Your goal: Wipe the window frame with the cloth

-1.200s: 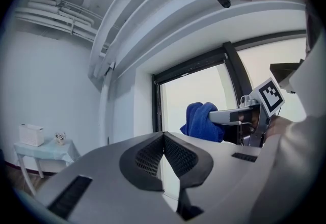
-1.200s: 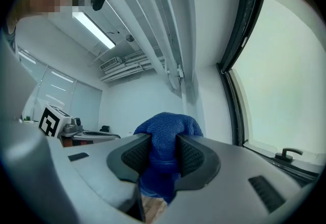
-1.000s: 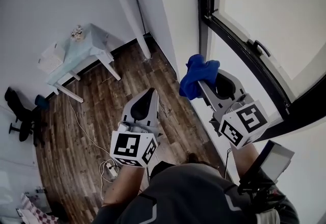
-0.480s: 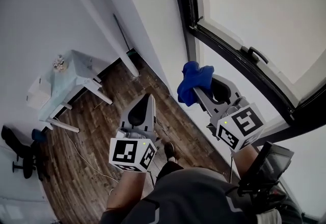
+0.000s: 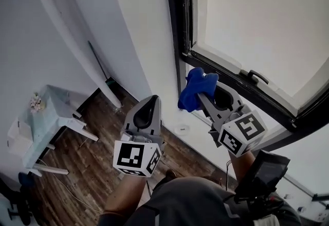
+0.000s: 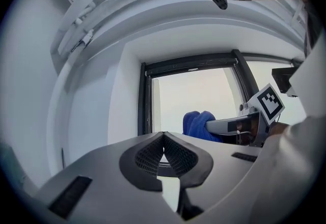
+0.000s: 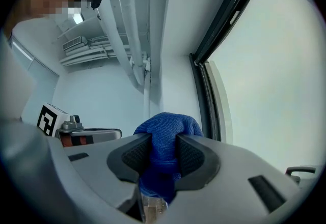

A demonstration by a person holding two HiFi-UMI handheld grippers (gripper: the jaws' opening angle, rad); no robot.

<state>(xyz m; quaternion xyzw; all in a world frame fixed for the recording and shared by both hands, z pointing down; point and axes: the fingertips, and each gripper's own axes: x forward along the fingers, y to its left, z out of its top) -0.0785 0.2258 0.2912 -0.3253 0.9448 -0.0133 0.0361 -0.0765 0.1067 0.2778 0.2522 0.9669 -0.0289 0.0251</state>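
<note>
My right gripper (image 5: 200, 95) is shut on a bunched blue cloth (image 5: 196, 88), held up close to the lower left corner of the black window frame (image 5: 177, 24). In the right gripper view the blue cloth (image 7: 164, 141) is squeezed between the jaws of the right gripper (image 7: 163, 152), with the window frame (image 7: 224, 19) running up on the right. My left gripper (image 5: 148, 104) is shut and empty, lower and to the left of the cloth. In the left gripper view, past the closed left gripper (image 6: 163, 139), the cloth (image 6: 198, 124) shows before the frame (image 6: 144, 98).
A black window handle (image 5: 255, 76) sits on the lower sash rail. White wall and a slanted pipe (image 5: 77, 40) lie left of the window. Below, a light table (image 5: 46, 112) stands on the wooden floor (image 5: 103, 143).
Both grippers and my view have risen toward the window; the cloth has come closer to the frame's lower left corner. The right gripper has kept hold of the cloth throughout.
</note>
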